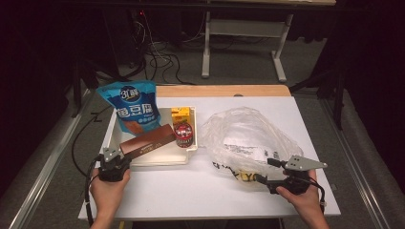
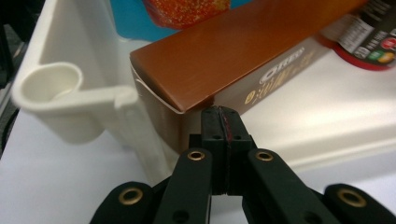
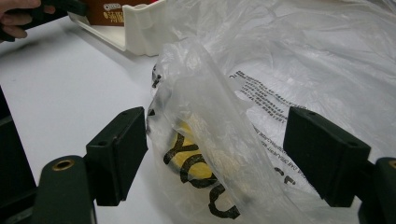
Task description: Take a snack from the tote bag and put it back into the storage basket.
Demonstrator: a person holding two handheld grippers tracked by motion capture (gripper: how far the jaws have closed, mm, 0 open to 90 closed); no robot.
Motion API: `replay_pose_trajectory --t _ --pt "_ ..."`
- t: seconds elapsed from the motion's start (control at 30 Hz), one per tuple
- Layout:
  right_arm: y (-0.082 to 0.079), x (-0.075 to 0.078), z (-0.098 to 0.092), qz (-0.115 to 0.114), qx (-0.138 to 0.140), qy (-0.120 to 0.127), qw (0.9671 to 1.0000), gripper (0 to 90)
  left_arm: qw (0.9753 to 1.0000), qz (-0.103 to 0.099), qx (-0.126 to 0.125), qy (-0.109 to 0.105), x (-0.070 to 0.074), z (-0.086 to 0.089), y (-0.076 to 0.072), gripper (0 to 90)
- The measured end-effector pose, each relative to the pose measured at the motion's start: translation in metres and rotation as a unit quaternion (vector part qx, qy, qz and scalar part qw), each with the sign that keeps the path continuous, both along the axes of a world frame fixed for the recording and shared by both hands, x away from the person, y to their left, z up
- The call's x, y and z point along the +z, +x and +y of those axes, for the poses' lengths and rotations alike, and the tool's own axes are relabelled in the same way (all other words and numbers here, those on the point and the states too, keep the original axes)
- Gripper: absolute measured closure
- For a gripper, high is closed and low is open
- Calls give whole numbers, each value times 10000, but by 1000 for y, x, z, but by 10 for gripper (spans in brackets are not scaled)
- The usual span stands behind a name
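A white tray (image 1: 157,162) holds a long brown biscuit box (image 1: 148,141), a blue snack bag (image 1: 131,107), a yellow carton (image 1: 180,115) and a red-labelled can (image 1: 184,135). My left gripper (image 1: 122,154) is at the box's near-left end by the tray's corner. Seen from the left gripper (image 2: 222,114), its jaws are shut, with their tips against the lower edge of the brown box (image 2: 224,56). A crumpled clear plastic bag (image 1: 248,133) lies to the right. My right gripper (image 1: 267,171) is open, and in its own view (image 3: 222,144) a fold of the bag (image 3: 303,60) stands between the jaws.
The white table (image 1: 191,191) ends just behind my hands and right of the bag. A wooden strip (image 1: 224,90) runs along its far edge. The tray's round corner post (image 2: 56,84) stands left of my left jaws. Cables and desk legs lie on the floor beyond.
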State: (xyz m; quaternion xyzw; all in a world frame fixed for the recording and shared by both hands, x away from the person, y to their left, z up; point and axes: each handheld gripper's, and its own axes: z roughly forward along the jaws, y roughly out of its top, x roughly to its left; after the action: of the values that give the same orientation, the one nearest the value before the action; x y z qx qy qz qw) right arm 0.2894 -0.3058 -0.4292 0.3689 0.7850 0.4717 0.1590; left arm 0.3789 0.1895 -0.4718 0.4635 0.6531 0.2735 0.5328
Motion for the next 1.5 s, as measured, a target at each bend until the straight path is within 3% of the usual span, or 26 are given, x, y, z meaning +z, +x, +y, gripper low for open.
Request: replay_pose_trajectory --t 0.2,0.27,0.4,0.57,0.7,0.8,0.87,0.93,1.0,1.07,1.13,1.2,1.37,1.5 --pt "0 -1 0 8 1 13 10000 223 9991 3 392 -137 0 -2 18 900" --pt "0 -1 0 9 5 14 10000 225 9989 -39 477 31 -1 -7 21 900" --pt "0 -1 1 9 21 10 10000 226 9976 -132 662 -156 2 -15 26 900" --pt "0 -1 1 7 28 4 10000 228 9974 -69 680 -228 0 -23 33 868" --pt "0 -2 0 5 19 8 10000 230 9956 8 809 -482 -3 -20 39 896" --pt "0 -2 0 1 21 4 10000 231 9964 1 685 -494 -2 -23 35 853" --pt "-1 -2 -1 6 4 0 10000 231 9966 -82 529 -633 1 -23 29 796" --pt "0 -2 -1 12 -15 9 10000 231 9977 -139 460 -478 2 -24 23 722" --pt "0 -2 -2 7 -42 6 10000 231 9979 -77 57 -639 7 -25 16 628" --pt "0 -2 -2 10 -69 4 10000 231 9971 -141 -258 -698 11 -26 10 535" --pt "0 -2 -2 3 -105 1 9999 231 9956 -212 -469 -778 15 -27 4 447" --pt "0 -1 -2 0 -138 23 9999 231 9924 -221 -749 -955 19 -28 -1 357" --pt "0 0 -4 -36 -274 13 9996 186 9878 -243 -1293 -834 24 -34 -16 82" --pt "0 0 -6 -13 -391 -43 9992 147 9811 -335 -1651 -953 29 -33 -28 7"
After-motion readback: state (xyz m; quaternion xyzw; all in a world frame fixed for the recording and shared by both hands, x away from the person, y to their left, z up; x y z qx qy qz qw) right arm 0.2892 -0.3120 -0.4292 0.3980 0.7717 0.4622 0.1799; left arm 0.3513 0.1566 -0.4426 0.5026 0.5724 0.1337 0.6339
